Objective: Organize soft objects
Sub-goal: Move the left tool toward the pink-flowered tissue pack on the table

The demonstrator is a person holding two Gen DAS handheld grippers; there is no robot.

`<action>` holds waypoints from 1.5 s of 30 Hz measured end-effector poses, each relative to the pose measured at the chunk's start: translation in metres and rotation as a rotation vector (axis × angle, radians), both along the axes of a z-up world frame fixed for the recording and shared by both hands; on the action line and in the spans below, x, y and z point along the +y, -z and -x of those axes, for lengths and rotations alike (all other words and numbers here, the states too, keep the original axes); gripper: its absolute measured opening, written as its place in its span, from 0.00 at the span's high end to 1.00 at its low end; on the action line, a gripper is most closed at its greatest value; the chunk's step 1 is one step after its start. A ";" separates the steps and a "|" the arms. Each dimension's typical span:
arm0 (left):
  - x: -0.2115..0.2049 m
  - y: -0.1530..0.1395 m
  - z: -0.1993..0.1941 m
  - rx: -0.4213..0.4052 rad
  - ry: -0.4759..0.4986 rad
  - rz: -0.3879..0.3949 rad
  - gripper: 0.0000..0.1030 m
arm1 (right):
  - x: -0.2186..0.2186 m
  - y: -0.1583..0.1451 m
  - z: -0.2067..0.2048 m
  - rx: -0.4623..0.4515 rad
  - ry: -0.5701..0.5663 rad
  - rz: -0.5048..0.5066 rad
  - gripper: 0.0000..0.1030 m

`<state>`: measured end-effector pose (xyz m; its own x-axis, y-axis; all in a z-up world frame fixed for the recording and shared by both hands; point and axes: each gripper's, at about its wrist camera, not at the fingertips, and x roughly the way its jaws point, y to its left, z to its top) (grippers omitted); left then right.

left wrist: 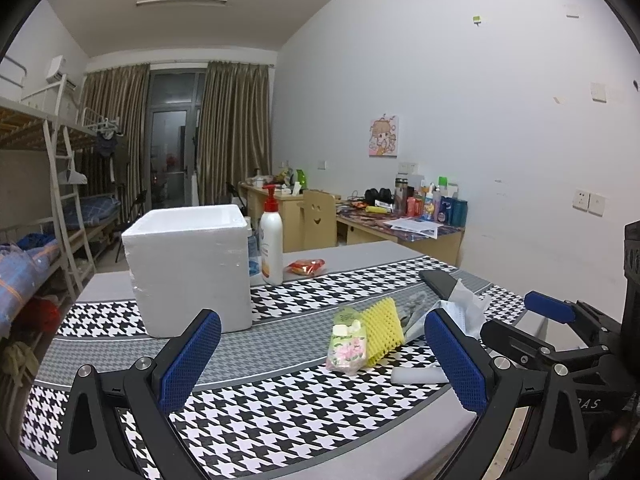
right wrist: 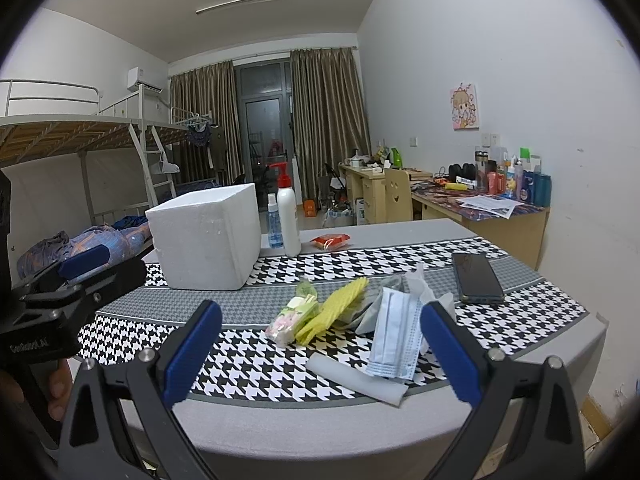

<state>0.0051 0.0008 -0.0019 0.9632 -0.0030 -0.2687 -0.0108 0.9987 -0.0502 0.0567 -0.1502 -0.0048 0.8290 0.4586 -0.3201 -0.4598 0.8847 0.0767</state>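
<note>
A pile of soft things lies on the houndstooth table: a yellow foam sponge [left wrist: 385, 329] [right wrist: 335, 307], a clear packet of pink and white sweets [left wrist: 347, 343] [right wrist: 293, 317], a blue face mask [right wrist: 394, 338], crumpled white tissue [left wrist: 466, 307] [right wrist: 420, 280] and a white foam strip [right wrist: 356, 376] [left wrist: 418, 375]. A white foam box [left wrist: 188, 268] [right wrist: 206, 236] stands at the back left. My left gripper [left wrist: 322, 364] is open and empty, short of the pile. My right gripper [right wrist: 320, 354] is open and empty, just before the mask.
A black phone [right wrist: 476, 274] [left wrist: 438, 282] lies right of the pile. A white pump bottle [left wrist: 271, 240] [right wrist: 289, 216], a small spray bottle [right wrist: 274, 222] and a red snack packet [left wrist: 306, 267] [right wrist: 331, 241] stand behind the box. Bunk beds lie left, desks behind.
</note>
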 end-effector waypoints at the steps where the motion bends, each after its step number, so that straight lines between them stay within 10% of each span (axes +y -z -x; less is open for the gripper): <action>1: 0.000 0.000 0.000 0.001 0.001 0.001 0.01 | 0.000 0.000 0.000 0.000 0.000 0.000 0.02; 45: -0.010 0.030 -0.065 0.164 0.040 0.011 0.01 | -0.018 0.020 -0.039 0.100 0.075 0.022 0.02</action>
<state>0.0703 -0.0091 -0.0319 0.9053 -0.0447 -0.4223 0.0204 0.9979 -0.0619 0.0959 -0.1684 -0.0246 0.8239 0.3887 -0.4123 -0.3833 0.9182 0.0997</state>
